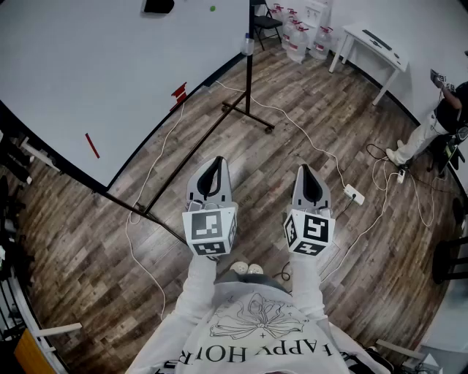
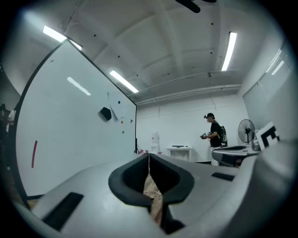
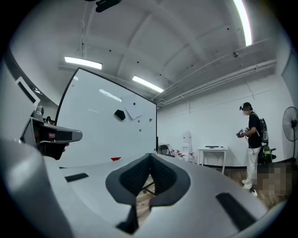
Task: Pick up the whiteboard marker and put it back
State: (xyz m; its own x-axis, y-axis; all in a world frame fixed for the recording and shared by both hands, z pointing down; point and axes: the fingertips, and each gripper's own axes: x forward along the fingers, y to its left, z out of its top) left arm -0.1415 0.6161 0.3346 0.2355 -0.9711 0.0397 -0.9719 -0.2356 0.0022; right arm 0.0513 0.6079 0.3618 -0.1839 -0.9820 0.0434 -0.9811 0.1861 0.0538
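A red whiteboard marker (image 1: 91, 145) sticks to the big whiteboard (image 1: 88, 66) at the left; in the left gripper view the marker (image 2: 34, 154) shows far left on the board. Another small red item (image 1: 179, 93) sits near the board's lower edge, and it also shows in the right gripper view (image 3: 115, 159). My left gripper (image 1: 217, 159) and right gripper (image 1: 305, 167) are held level side by side above the wood floor, well short of the board. Both have their jaws shut with nothing between them, as each own view shows: left gripper (image 2: 149, 155), right gripper (image 3: 150, 155).
The board's black stand and pole (image 1: 248, 66) cross the floor ahead. White cables and a power strip (image 1: 354, 194) lie on the floor. A white table (image 1: 373, 44), water bottles (image 1: 300, 36) and a chair (image 1: 265, 22) stand at the back. A person (image 1: 439, 124) stands at the right.
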